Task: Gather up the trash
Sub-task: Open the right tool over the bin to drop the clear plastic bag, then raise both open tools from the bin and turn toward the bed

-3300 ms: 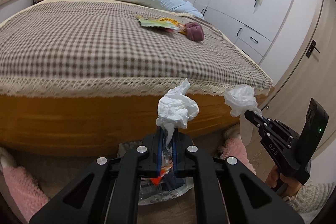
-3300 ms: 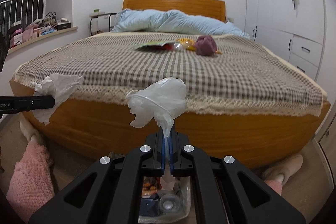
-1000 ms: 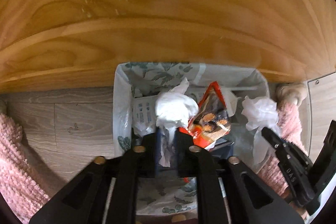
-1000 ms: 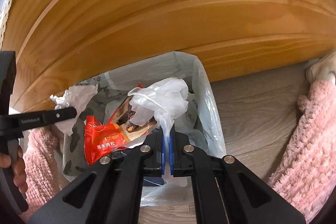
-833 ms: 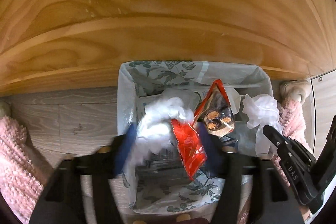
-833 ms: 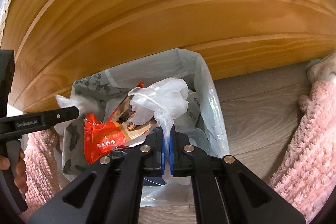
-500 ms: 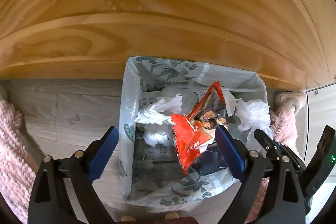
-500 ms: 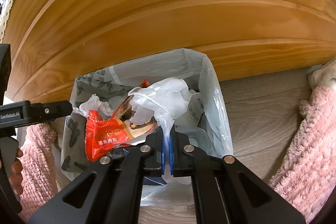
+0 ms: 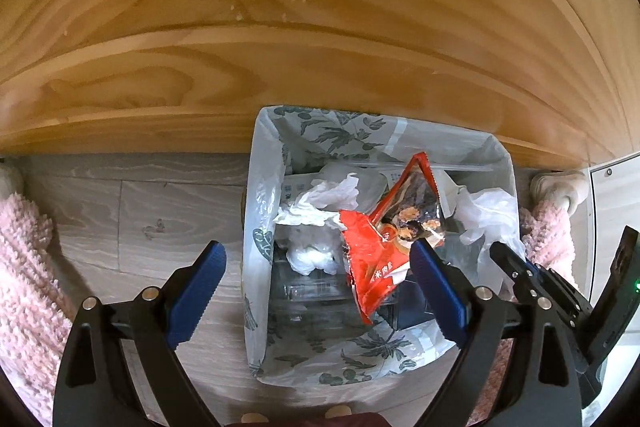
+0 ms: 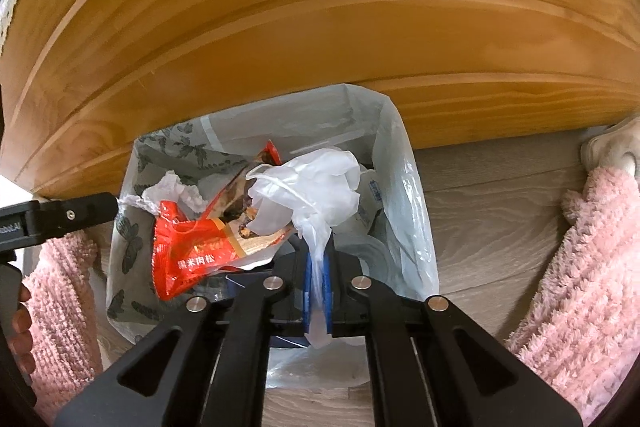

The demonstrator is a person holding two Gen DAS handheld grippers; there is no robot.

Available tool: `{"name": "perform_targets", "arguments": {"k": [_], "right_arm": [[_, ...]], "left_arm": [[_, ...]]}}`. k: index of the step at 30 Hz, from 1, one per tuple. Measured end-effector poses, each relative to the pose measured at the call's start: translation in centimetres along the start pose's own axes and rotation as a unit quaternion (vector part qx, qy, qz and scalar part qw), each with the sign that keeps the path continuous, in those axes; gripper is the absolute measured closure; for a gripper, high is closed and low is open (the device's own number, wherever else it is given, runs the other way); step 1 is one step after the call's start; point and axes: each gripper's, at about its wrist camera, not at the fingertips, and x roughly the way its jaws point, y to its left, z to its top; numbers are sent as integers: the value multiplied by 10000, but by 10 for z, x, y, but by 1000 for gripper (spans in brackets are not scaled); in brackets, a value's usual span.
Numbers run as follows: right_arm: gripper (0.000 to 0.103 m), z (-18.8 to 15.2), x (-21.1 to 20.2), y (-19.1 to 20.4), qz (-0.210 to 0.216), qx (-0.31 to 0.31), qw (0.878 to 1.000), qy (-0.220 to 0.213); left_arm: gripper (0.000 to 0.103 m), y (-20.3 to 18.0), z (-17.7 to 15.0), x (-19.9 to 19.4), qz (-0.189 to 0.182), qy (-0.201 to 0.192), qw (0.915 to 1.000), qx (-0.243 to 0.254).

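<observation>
A trash bin with a leaf-printed liner [image 9: 260, 187] [image 10: 404, 163] stands on the floor against the bed frame. My left gripper [image 9: 316, 249] hangs over it, open wide and holding nothing. A crumpled white tissue [image 9: 320, 203] [image 10: 176, 191] lies inside beside a red snack wrapper [image 9: 372, 259] [image 10: 192, 247]. Over the bin's right side, my right gripper [image 10: 317, 255] has a clear plastic glove [image 10: 316, 187] [image 9: 484, 215] between its blue pads. Its jaws are opening, and the glove still stands up from them.
The wooden bed frame [image 9: 280, 27] [image 10: 320, 27] rises directly behind the bin. The person's pink fuzzy legs [image 9: 24, 267] [image 10: 580, 247] and pale slippers [image 9: 560, 187] [image 10: 612, 151] flank the bin on grey wood-look floor [image 9: 160, 211].
My left gripper opened wide and the tissue dropped into the bin. The right gripper stayed over the bin with the glove between its pads.
</observation>
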Motion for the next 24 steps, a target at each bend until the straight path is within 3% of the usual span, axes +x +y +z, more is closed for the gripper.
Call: {"name": "perform_targets", "arguments": {"k": [2,5,11,15,24], "right_arm": [[65,-1,0,2,-37,-59,10000,6],[44,-2,-3,9,-107,-219,9997,-62],[15,-4,-10,19,-168,-542,9983,-129],[8,-7,-14,18,-172,-596,9979,-194],[8,-9,-26,24,-350,-704,9958,-468]], "left_arm": [[13,-2,0,-1,6,-22,10000,49],[13,-5,-1,-3,21,-60,9999,127],[13,-8,-3,-10,29,-152,9997,201],[13,-8,-4,-15,-1,-216,9995,224],[13,-6,-7,-26,-46,-322,9992,249]]}}
